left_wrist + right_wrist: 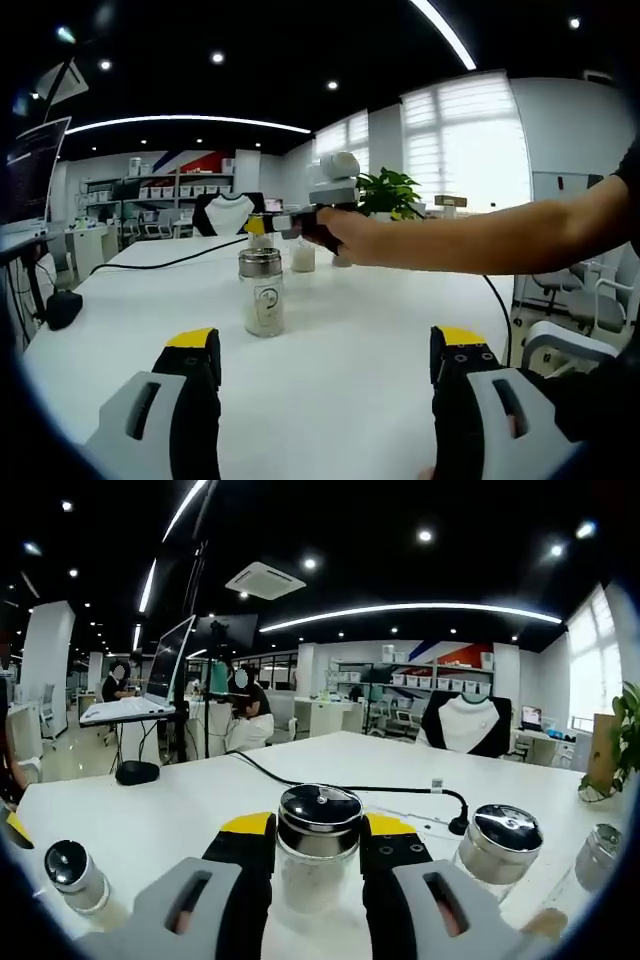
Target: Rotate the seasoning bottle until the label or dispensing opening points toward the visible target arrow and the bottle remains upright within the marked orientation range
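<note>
A glass seasoning bottle (262, 292) with a steel lid and a round label stands upright on the white table (340, 380), ahead of my left gripper (325, 345), whose jaws are wide apart with nothing between them. Farther back, a person's arm holds my right gripper (258, 226) at another bottle. In the right gripper view that steel-lidded bottle (318, 815) stands upright between the yellow-tipped jaws of my right gripper (320, 830), which press against its glass sides.
More shakers stand around: one (498, 845) at the right, one (75, 875) at the left, two small ones (302, 257) behind. A black cable (340, 788) crosses the table. A black puck (137, 772) lies near the table's edge. A potted plant (388, 192) stands at the back.
</note>
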